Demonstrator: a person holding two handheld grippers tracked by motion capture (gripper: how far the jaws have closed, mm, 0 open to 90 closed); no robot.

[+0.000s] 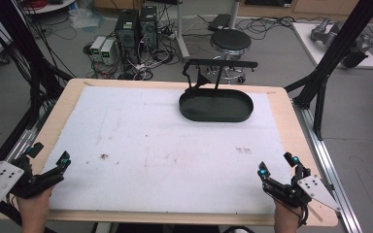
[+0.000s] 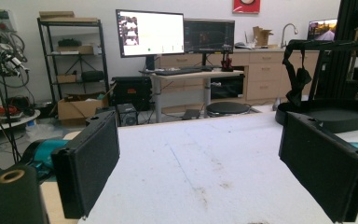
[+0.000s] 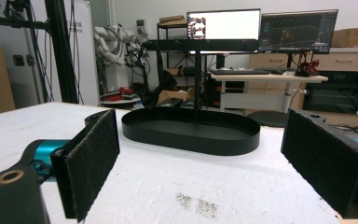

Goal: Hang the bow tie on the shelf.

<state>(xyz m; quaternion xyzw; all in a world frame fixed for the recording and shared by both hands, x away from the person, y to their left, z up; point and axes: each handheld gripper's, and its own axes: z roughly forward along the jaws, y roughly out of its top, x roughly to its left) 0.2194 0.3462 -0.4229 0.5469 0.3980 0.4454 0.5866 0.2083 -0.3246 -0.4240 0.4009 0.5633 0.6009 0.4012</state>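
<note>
A black oval tray (image 1: 216,106) with an upright post and a crossbar (image 1: 221,64) stands at the far middle-right of the white mat (image 1: 165,145). A small black item hangs from the crossbar's left end (image 3: 156,91). My left gripper (image 1: 51,158) rests open at the near left corner, nothing between its jaws (image 2: 198,163). At the near right corner my right gripper (image 1: 278,166) is open too and faces the tray (image 3: 191,130), which sits well ahead of it. The tray's edge (image 2: 326,114) lies beyond the left gripper's right jaw.
The wooden table (image 1: 281,97) carries the white mat, marked with small dark stains (image 1: 104,156). Black frame posts (image 1: 337,43) rise at the right and left. A stool (image 1: 229,41) and computer towers (image 1: 136,29) stand on the floor beyond the far edge.
</note>
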